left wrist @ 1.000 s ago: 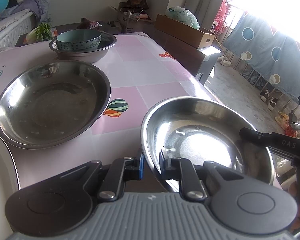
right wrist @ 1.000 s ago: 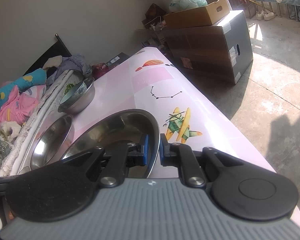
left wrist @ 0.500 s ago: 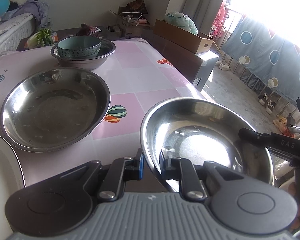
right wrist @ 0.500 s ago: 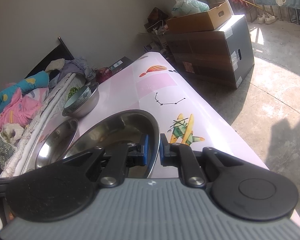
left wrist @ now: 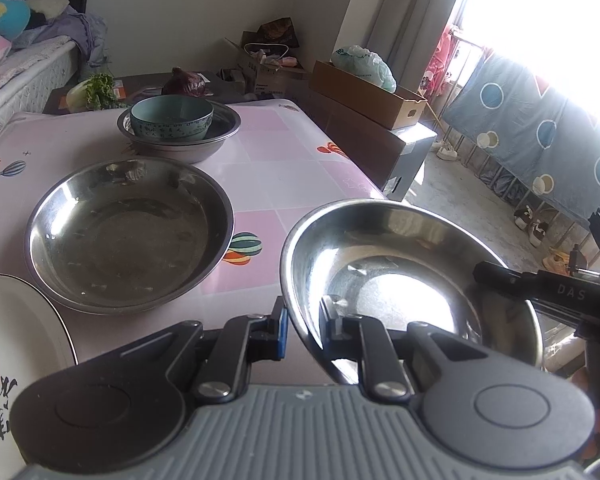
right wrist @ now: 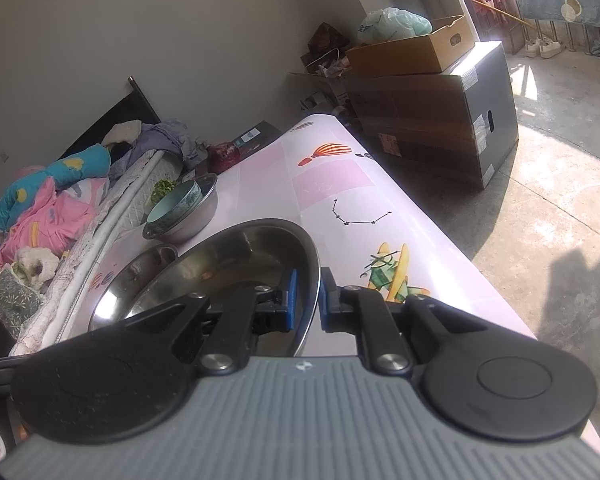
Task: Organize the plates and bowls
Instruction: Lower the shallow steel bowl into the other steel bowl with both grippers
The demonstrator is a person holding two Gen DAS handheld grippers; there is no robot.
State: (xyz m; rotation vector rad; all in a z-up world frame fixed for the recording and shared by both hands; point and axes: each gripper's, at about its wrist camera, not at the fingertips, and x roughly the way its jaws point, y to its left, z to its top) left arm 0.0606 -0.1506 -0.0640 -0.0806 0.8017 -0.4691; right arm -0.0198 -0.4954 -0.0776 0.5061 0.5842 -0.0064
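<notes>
A shiny steel bowl (left wrist: pixel 400 280) hangs just above the pink table (left wrist: pixel 276 176), carried by both grippers. My left gripper (left wrist: pixel 302 328) is shut on its near rim. My right gripper (right wrist: pixel 307 300) is shut on the opposite rim of the same bowl (right wrist: pixel 240 264); its black finger (left wrist: pixel 540 284) shows in the left wrist view. A second, larger steel bowl (left wrist: pixel 128 232) rests on the table to the left. Further back a third steel bowl (left wrist: pixel 180 144) holds a teal ceramic bowl (left wrist: pixel 172 116). A white plate (left wrist: pixel 16 340) with dark lettering lies at the near left.
The table's right edge (right wrist: pixel 440 220) drops to a concrete floor. Stacked boxes (right wrist: pixel 432 120) stand beyond the far corner. A bed with clothes (right wrist: pixel 48 208) runs along the left side. Greens (left wrist: pixel 96 92) and a red cabbage (left wrist: pixel 188 82) sit behind the table.
Both grippers have risen a little with the steel bowl between them, so the table and the other bowls sit lower and further off in both views. Both grips are unchanged.
</notes>
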